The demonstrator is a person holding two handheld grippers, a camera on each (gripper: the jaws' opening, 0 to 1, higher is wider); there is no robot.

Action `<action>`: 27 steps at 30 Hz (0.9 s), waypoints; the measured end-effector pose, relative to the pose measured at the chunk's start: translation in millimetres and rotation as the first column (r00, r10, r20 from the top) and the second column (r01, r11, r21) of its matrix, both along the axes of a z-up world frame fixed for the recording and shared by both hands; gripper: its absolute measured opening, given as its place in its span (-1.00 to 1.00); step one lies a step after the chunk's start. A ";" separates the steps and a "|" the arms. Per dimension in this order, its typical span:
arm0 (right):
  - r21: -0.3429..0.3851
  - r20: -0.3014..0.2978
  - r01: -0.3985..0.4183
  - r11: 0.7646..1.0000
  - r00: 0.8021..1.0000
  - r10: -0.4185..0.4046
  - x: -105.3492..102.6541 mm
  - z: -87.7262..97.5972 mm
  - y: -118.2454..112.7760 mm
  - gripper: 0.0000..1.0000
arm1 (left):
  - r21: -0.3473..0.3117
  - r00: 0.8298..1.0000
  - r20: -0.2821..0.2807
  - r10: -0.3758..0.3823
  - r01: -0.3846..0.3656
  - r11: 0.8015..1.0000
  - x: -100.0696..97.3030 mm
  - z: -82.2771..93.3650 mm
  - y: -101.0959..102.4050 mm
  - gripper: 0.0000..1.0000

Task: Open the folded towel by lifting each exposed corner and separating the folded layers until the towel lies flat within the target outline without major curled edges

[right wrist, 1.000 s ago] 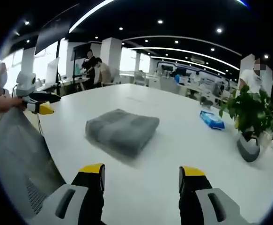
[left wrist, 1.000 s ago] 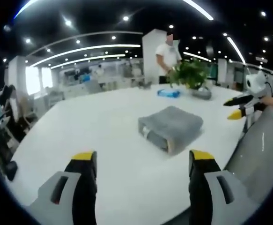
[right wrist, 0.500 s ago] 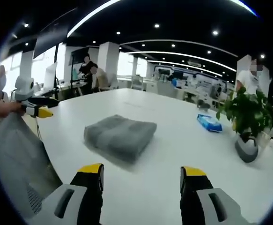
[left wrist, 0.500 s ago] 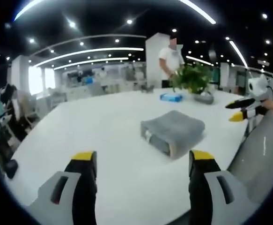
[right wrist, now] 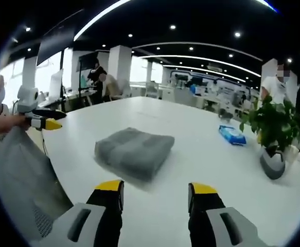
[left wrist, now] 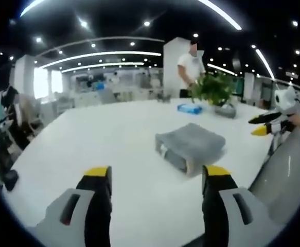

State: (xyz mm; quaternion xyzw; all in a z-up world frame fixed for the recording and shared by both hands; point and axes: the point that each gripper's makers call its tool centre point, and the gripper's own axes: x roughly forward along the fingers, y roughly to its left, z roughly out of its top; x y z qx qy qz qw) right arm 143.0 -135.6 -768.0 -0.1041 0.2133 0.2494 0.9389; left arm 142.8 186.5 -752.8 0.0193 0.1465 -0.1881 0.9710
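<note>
A grey folded towel (left wrist: pixel 190 145) lies on the white table (left wrist: pixel 108 144), ahead and to the right of my left gripper (left wrist: pixel 155 180), which hangs open above the table with nothing between its jaws. In the right gripper view the same towel (right wrist: pixel 134 152) sits ahead and slightly left of my right gripper (right wrist: pixel 155 189), also open and apart from the cloth. The right gripper (left wrist: pixel 267 124) shows at the right edge of the left gripper view, held by a hand. The left gripper (right wrist: pixel 40 119) shows at the left of the right gripper view.
A potted plant (right wrist: pixel 272 131) and a blue packet (right wrist: pixel 232 135) stand on the table's far side. A person in a white shirt (left wrist: pixel 192 67) stands behind the plant. A grey chair back (right wrist: pixel 21 175) sits at the near table edge. Desks and people fill the office behind.
Both grippers' jaws have drawn a little closer together while staying open. Both views shifted slightly; the towel itself has not moved.
</note>
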 end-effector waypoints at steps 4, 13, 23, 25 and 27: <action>0.009 -0.021 -0.006 1.000 1.000 0.006 3.4 1.8 0.4 -0.17 | 0.028 0.999 -0.043 0.000 0.001 1.000 -1.0 -5.8 0.7 0.17; 0.080 -0.105 0.031 0.996 0.994 -0.022 41.5 16.9 -11.0 -0.53 | 0.103 0.989 -0.150 -0.013 0.029 0.994 16.5 -1.3 -2.0 -0.19; 0.052 -0.196 -0.031 0.998 0.980 0.041 69.7 -3.7 9.3 -0.62 | 0.104 0.976 -0.193 -0.104 0.125 0.987 47.8 -5.3 -37.5 -0.38; 0.059 -0.206 -0.043 0.997 0.977 0.054 74.4 -5.7 13.6 -0.69 | 0.100 0.972 -0.197 -0.127 0.149 0.984 53.6 -9.3 -46.4 -0.40; 0.082 -0.232 -0.053 0.995 0.970 0.070 82.6 -8.7 19.9 -0.76 | 0.104 0.963 -0.214 -0.163 0.189 0.977 62.5 -17.5 -61.6 -0.41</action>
